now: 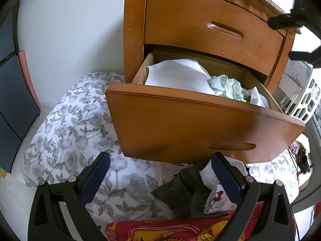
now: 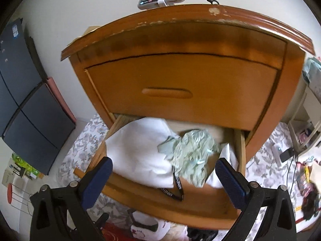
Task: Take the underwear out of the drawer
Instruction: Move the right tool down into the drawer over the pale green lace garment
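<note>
Right wrist: underwear between spread jaws (untouched, in drawer).

**Surfaces and materials**

Nightstand: orange-brown wood, smooth semi-gloss varnish, chipped pale along its top edge. Lower drawer: same varnished front, raw matt wood inside. Underwear, frame centre: pale green crumpled cloth, lacy trim. White sheet beside it: smooth, matt, cloth or paper unclear. Gripper pads: blue, dimpled, rubbery; frames matt black plastic, metal screws. Floral bedding, left: soft matt cloth.
</note>
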Demonstrator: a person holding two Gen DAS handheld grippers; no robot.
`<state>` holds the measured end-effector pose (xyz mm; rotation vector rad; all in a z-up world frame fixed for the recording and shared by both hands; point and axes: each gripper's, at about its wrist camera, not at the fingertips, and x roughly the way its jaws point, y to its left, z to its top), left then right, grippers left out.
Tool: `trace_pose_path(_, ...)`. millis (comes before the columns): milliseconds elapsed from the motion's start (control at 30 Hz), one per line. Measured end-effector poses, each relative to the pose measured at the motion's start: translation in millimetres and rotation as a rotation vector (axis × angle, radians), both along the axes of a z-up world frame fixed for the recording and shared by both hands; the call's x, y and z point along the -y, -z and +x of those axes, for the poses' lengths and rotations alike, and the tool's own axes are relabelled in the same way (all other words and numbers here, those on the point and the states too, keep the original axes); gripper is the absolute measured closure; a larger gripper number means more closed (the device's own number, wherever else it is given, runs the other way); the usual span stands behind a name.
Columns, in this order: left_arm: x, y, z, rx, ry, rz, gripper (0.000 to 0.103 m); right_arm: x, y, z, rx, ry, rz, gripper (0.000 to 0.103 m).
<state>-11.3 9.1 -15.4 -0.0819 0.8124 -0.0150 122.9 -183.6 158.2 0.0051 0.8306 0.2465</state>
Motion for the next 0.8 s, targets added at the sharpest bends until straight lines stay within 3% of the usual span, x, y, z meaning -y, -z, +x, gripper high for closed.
trace_pose_path(200, -1.3, 1.6, 2.4, -0.009, 0.002, -0.011, 0.002, 7.6, 10.0, 30.6, -0.064, 0.03, -0.067, 0.0)
trace_pose_path(333, -1.6, 1.6, 2.4, -0.008, 0.001, -0.014, 0.002, 11.0, 34.6, 46.6, -0.146, 0.039, -0.125, 0.0)
trace_pose_path(567, -0.7, 2.0, 2.1, -0.008, -0.004, -0.013, 0.002, 11.1, 89.2, 74.2, -0.342, 0.067, -0.12, 0.0)
trace_pose_path(800, -1.8, 2.4, 2.0, -0.011, -0.002, -0.022, 0.002, -11.8, 114.9, 93.8, -0.387, 0.063, -0.172, 0.004)
